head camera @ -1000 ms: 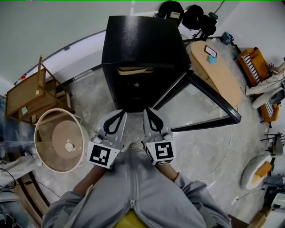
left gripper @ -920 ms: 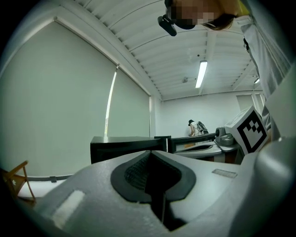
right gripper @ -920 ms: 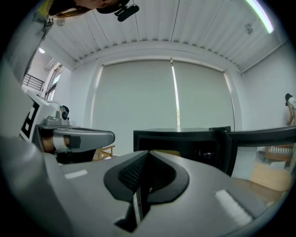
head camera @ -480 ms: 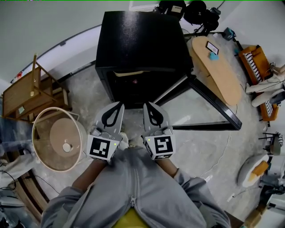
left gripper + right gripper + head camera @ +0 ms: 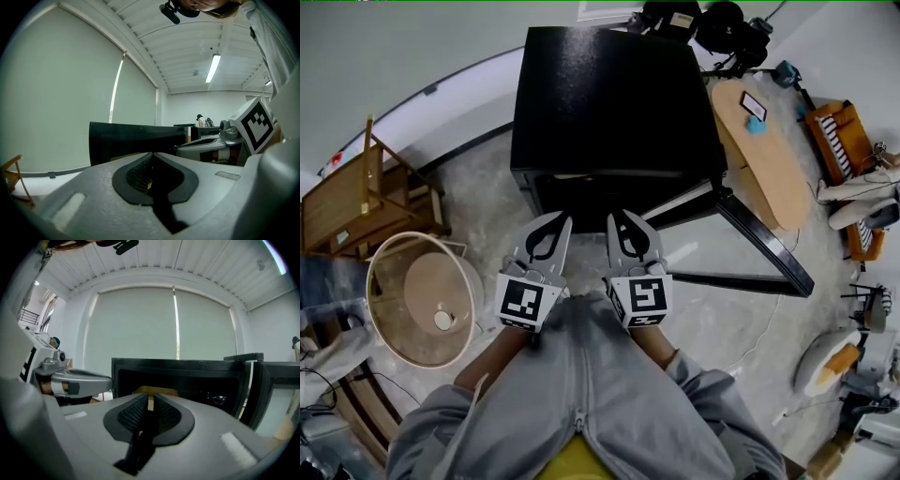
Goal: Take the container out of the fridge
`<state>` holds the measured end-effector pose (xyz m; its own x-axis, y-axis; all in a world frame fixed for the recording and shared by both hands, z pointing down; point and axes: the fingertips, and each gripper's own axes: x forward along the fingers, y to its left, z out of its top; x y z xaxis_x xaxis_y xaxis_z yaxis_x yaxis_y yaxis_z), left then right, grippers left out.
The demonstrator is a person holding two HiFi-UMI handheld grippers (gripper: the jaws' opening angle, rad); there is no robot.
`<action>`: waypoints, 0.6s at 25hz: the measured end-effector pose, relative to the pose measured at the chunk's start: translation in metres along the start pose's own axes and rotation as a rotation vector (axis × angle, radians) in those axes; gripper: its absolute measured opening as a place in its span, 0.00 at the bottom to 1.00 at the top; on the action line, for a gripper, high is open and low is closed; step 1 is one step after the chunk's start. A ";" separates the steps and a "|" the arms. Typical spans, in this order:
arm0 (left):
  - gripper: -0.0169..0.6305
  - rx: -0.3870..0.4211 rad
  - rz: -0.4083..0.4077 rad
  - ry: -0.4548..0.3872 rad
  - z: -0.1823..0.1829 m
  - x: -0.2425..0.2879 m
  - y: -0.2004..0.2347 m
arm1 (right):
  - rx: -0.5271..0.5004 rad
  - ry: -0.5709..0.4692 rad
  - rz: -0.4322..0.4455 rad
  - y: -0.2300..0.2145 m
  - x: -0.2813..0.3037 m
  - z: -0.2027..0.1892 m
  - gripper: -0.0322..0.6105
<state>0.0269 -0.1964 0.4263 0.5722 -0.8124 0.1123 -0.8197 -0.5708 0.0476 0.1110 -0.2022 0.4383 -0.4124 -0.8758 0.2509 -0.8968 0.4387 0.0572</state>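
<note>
Two tools are held side by side in front of one black fridge (image 5: 609,94), both pointing into its open front. One door (image 5: 764,236) stands swung out ahead and to the right of the right tool (image 5: 617,218). The left tool (image 5: 562,221) has its jaws pressed together, with nothing between them. The right tool's jaws have just been opening and stand only a slit apart, also with nothing between them. One tan container (image 5: 154,390) sits inside the fridge, straight ahead of the right tool's tips and apart from them; only its top edge shows above the jaws. One round pale tub (image 5: 412,291) stands on the floor to the left of the left tool. One oval wooden bench (image 5: 764,159) lies beyond the door, well to the right of the right tool.
</note>
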 end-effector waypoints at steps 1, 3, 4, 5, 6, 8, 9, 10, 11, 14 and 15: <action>0.04 -0.002 0.003 0.003 -0.003 0.001 0.002 | 0.005 0.002 0.001 -0.001 0.004 -0.002 0.11; 0.04 -0.019 0.009 0.014 -0.008 0.004 0.007 | 0.017 0.013 0.009 -0.003 0.011 -0.007 0.16; 0.09 -0.030 0.012 0.020 -0.010 0.004 0.009 | 0.022 0.020 0.014 -0.004 0.014 -0.009 0.19; 0.11 -0.037 0.016 0.026 -0.012 0.005 0.011 | 0.027 0.028 0.017 -0.007 0.018 -0.011 0.21; 0.11 -0.041 0.023 0.029 -0.013 0.005 0.013 | 0.033 0.037 0.020 -0.010 0.022 -0.013 0.23; 0.11 -0.044 0.039 0.035 -0.015 0.004 0.016 | 0.055 0.061 0.028 -0.017 0.031 -0.020 0.31; 0.11 -0.049 0.047 0.040 -0.017 0.004 0.018 | 0.071 0.072 0.032 -0.021 0.037 -0.023 0.34; 0.11 -0.058 0.055 0.045 -0.018 0.003 0.019 | 0.089 0.080 0.035 -0.025 0.042 -0.026 0.36; 0.11 -0.069 0.062 0.047 -0.018 0.002 0.019 | 0.105 0.083 0.037 -0.028 0.046 -0.028 0.37; 0.11 -0.090 0.086 0.042 -0.014 0.002 0.022 | 0.144 0.083 0.044 -0.038 0.060 -0.031 0.40; 0.11 -0.092 0.094 0.043 -0.012 0.002 0.022 | 0.161 0.083 0.047 -0.041 0.065 -0.032 0.41</action>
<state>0.0096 -0.2096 0.4398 0.4927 -0.8548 0.1627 -0.8697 -0.4775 0.1251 0.1260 -0.2708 0.4834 -0.4457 -0.8325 0.3291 -0.8937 0.4351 -0.1097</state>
